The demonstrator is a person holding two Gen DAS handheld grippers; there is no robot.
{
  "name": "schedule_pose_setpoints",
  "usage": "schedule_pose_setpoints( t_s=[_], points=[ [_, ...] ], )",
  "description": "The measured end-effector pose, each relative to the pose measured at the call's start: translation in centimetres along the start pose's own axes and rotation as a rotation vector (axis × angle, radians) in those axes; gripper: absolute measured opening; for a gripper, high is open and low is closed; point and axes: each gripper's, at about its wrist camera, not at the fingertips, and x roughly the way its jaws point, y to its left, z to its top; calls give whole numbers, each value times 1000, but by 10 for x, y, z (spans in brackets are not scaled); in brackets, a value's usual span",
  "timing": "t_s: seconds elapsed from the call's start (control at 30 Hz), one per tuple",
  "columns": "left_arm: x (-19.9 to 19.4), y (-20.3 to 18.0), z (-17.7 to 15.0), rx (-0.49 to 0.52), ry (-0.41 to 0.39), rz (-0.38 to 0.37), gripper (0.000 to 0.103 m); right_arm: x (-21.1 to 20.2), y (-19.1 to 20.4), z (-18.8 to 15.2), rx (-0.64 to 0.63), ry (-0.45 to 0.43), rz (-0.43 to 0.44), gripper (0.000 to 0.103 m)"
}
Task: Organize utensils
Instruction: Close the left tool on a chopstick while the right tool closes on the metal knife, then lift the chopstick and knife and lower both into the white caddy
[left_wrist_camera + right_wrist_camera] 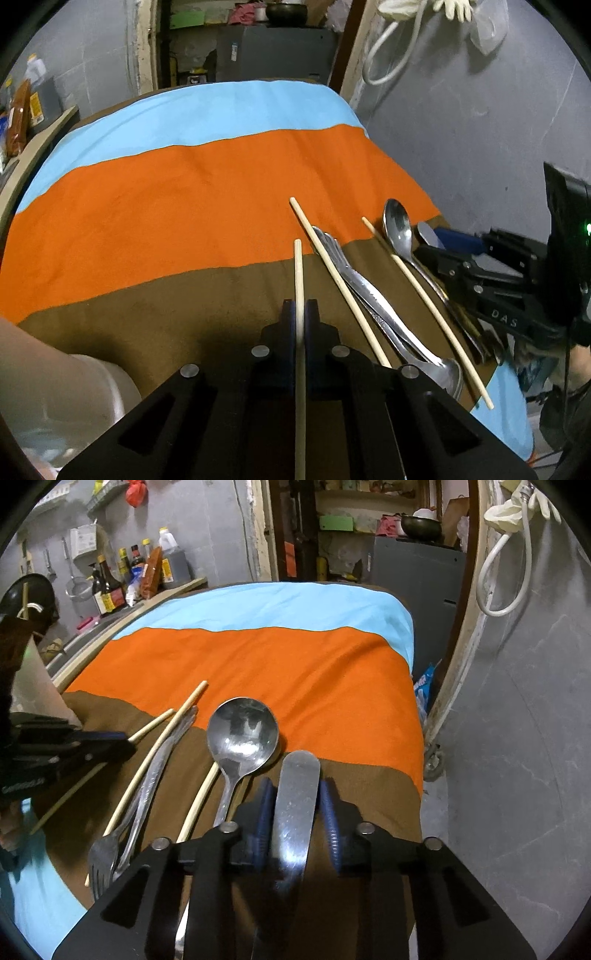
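Left gripper [300, 314] clamped on a wooden chopstick [299, 273], its tip reaching forward over the brown band of the striped cloth [184, 192] on the bench. Right gripper [297, 805] grips a flat steel utensil handle [295, 812] between blue ribbed pads [328, 812]. Just beside it on the cloth lie a round spoon [242, 734], two loose chopsticks [155, 753], and a fork [101, 864] among overlapping steel cutlery.
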Motion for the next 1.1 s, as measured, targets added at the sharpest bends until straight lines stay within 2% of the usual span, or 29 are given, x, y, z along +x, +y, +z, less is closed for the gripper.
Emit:
schedule_pose_setpoints(
  t_s=[0.07, 0.2, 0.3, 0.33, 0.53, 0.63, 0.83, 1.0, 1.1],
  points=[
    [3, -6, 3, 38, 23, 23, 3, 2, -3, 2, 10, 5, 5, 38],
    [7, -6, 5, 55, 37, 32, 4, 4, -1, 2, 5, 11, -5, 38],
    [7, -6, 2, 57, 11, 34, 2, 3, 3, 1, -4, 6, -14, 28],
    [6, -5, 1, 51, -2, 30, 2, 2, 3, 1, -4, 6, -17, 21],
    [-15, 8, -13, -36, -82, -46, 2, -8, -2, -2, 47, -24, 18, 18],
    [-38, 7, -23, -38, -176, -66, 2, -27, -1, -9, 58, -100, 36, 18],
    [-87, -3, -47, -4, -393, -125, 2, -75, 15, -23, 37, -312, 65, 18],
    [-124, -4, -54, -31, -569, -207, 2, -109, 41, -28, -25, -494, 47, 18],
    [-150, 0, -53, -44, -658, -209, 2, -129, 48, -22, -8, -600, 78, 17]
  ],
)
